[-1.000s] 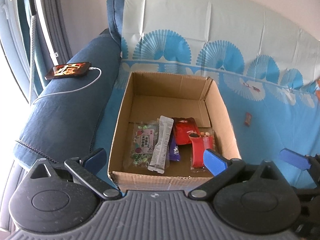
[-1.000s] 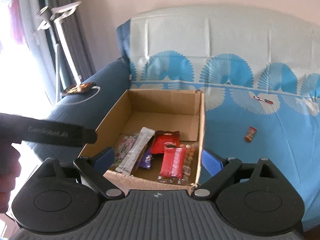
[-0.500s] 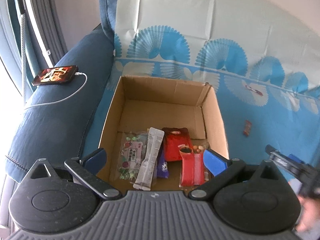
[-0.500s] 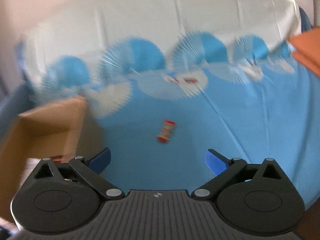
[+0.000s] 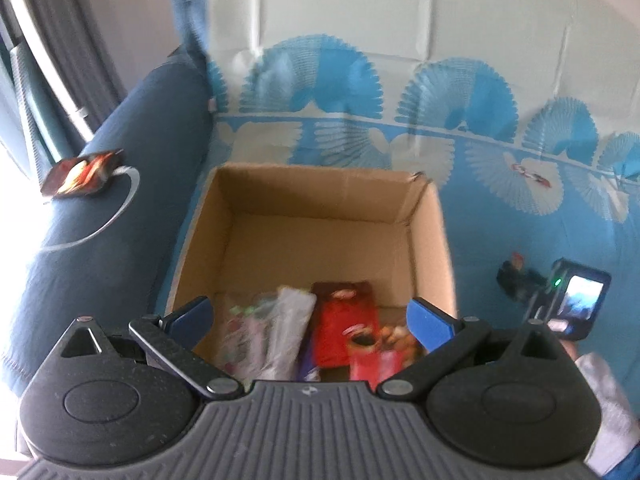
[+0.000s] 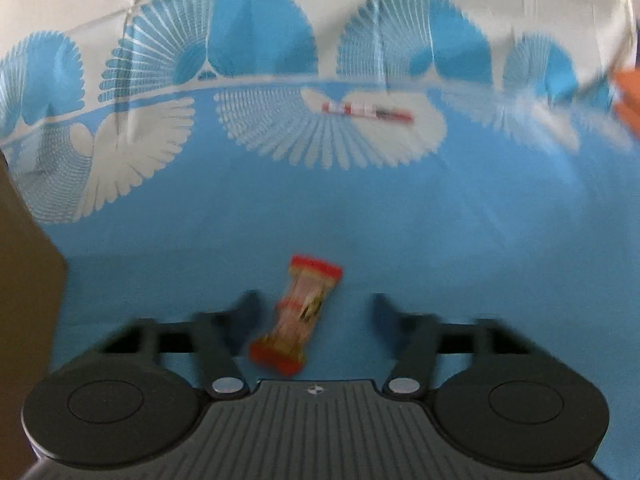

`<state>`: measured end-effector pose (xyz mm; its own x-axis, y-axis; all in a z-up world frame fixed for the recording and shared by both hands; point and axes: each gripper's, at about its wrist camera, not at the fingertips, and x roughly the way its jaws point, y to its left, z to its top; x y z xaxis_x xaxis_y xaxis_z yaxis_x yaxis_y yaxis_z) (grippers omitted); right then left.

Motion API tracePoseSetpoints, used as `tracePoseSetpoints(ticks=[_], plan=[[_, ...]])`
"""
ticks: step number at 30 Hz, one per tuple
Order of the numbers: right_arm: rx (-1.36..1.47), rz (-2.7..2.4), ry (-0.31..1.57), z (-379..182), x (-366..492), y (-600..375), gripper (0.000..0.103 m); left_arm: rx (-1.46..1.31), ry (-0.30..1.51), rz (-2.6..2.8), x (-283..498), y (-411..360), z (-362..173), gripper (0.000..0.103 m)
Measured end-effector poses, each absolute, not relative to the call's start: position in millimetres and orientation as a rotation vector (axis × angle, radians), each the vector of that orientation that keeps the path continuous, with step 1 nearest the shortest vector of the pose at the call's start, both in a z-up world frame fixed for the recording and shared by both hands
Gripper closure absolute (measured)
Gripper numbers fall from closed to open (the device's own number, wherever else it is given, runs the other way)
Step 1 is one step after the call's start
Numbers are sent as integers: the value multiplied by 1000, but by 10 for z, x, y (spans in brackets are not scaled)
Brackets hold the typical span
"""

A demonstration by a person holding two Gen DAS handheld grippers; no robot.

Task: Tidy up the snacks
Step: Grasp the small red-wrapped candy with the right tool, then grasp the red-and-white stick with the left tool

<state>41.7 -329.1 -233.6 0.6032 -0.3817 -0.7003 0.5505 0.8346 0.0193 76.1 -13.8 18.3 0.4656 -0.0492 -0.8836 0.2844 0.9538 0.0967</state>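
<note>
Cardboard box [image 5: 430, 236] is sitting open on the blue fan-print cloth [image 6: 400, 208], holding a red pouch [image 5: 340, 332], a silvery sachet [image 5: 286, 332] and a clear candy bag [image 5: 240, 332]; print on all is blurring past reading. My left gripper [image 5: 310, 316] is hovering wide over it, gripping nothing. My right gripper [image 6: 316, 308] is just narrowing around a red-ended wrapped snack [image 6: 300, 312] lying on the cloth, pads not touching it. A red-and-white stick packet [image 6: 366, 111] is lying farther back.
</note>
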Motion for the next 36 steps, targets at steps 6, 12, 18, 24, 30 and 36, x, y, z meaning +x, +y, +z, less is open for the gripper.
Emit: tracePoseSetpoints(ticks=[6, 12, 18, 24, 30, 36], plan=[[295, -782, 733, -2322, 17, -3576, 80, 343, 1007, -368, 1015, -1084, 25, 0], [479, -1101, 659, -2334, -530, -4446, 80, 585, 886, -779, 1397, -2715, -475, 0], [571, -1181, 609, -2369, -671, -4745, 79, 849, 778, -932, 1820, -4231, -1396, 0], [574, -1133, 603, -2397, -605, -4780, 78, 938, 830, -918, 2257, -5009, -2198, 0], [609, -1126, 579, -2368, -665, -4773, 77, 957, 848, -939, 2469, -5132, -2537, 0], [600, -1130, 575, -2374, -667, -4746, 77, 714, 969, -946, 2614, -4955, -2513, 74]])
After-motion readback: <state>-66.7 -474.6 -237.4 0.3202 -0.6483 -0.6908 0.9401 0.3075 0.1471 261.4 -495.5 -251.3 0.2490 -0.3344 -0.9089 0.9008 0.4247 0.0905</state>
